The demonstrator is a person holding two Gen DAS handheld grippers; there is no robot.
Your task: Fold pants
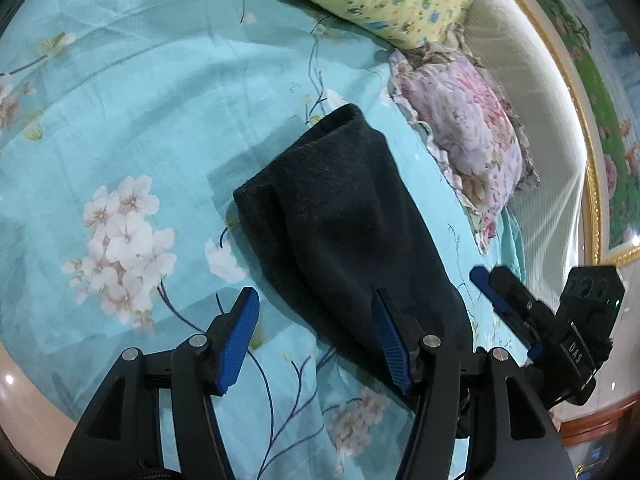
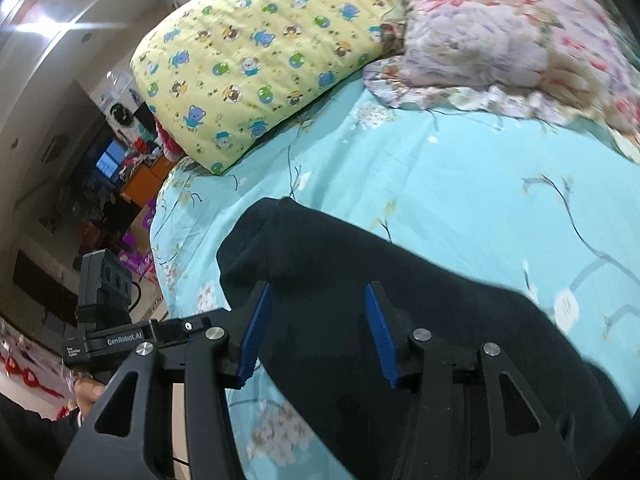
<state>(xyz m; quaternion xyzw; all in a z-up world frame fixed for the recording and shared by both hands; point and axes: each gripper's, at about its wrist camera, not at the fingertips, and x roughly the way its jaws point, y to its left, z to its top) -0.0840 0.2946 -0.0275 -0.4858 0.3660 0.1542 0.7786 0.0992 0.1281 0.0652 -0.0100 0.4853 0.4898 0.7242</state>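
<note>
The dark navy pants [image 1: 340, 216] lie in a long folded strip on the turquoise floral bedsheet [image 1: 120, 100]. In the right wrist view the pants [image 2: 360, 280] run from the middle to the lower right. My left gripper [image 1: 316, 312] is open above the near end of the pants, its right finger over the cloth, its left finger over the sheet. My right gripper [image 2: 316, 308] is open and empty just above the pants. The right gripper also shows in the left wrist view [image 1: 500, 292], at the pants' right edge. The left gripper's body [image 2: 104, 320] shows at the left of the right wrist view.
A yellow cartoon-print pillow [image 2: 260, 56] and a pink floral pillow [image 2: 500, 40] lie at the head of the bed. A padded cream headboard [image 1: 532, 120] curves along the right. The bed edge drops off to a cluttered room [image 2: 100, 200].
</note>
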